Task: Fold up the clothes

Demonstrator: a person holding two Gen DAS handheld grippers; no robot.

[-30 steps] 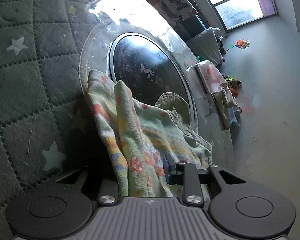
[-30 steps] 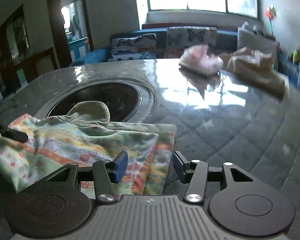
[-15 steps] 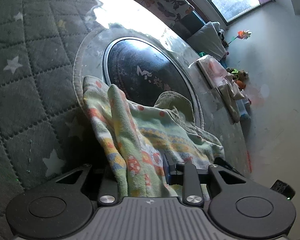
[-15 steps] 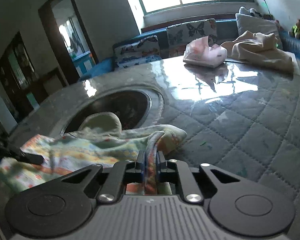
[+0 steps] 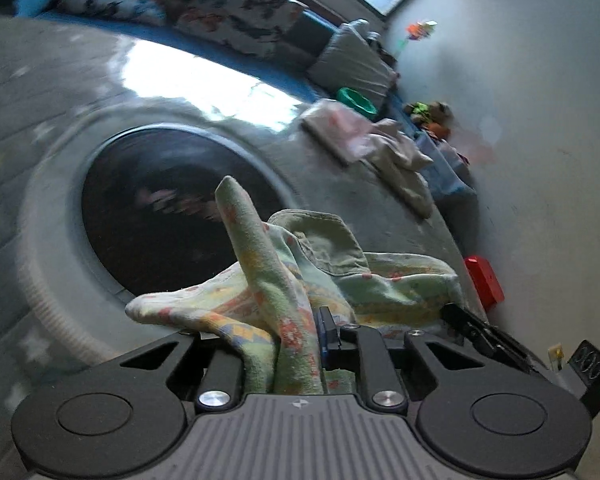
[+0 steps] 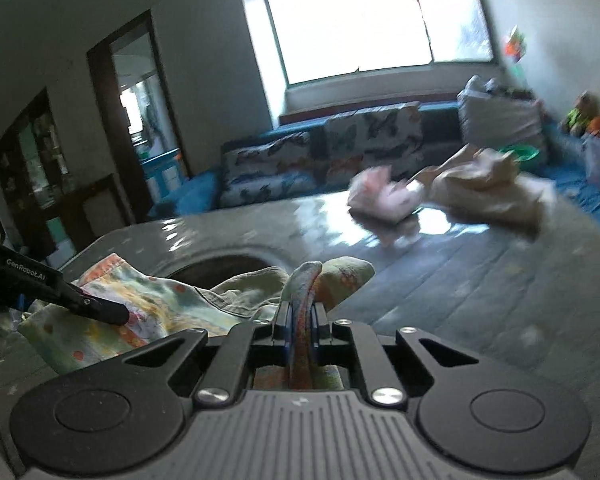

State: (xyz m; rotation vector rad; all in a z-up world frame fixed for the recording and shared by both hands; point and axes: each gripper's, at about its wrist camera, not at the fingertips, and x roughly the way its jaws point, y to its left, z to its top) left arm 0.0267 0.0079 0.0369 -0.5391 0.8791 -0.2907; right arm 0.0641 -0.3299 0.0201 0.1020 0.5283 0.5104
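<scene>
A pale green garment [image 5: 384, 284] with orange and yellow prints hangs bunched just above the table, over the rim of a round dark glass inset [image 5: 160, 208]. My left gripper [image 5: 292, 336] has a thick fold of it between its jaws, which are closing; the blue pad [image 5: 326, 330] presses the cloth. My right gripper [image 6: 302, 320] is shut on another edge of the garment [image 6: 140, 304], a thin strip sticking up between its pads. Each gripper shows in the other's view: the left fingertip [image 6: 100, 308] on the cloth, the right gripper's finger [image 5: 472, 328] behind it.
A grey quilted cover [image 6: 480, 300] with stars spreads over the table. A pink cloth pile [image 6: 384, 200] and a beige cloth [image 6: 488, 188] lie at its far side. A sofa with butterfly cushions [image 6: 332, 152] stands behind. A red object [image 5: 484, 280] sits beyond the table's right edge.
The right jaws went from open around the garment's edge to shut on it. Both grippers rose and lifted the garment off the table; the left view rolled.
</scene>
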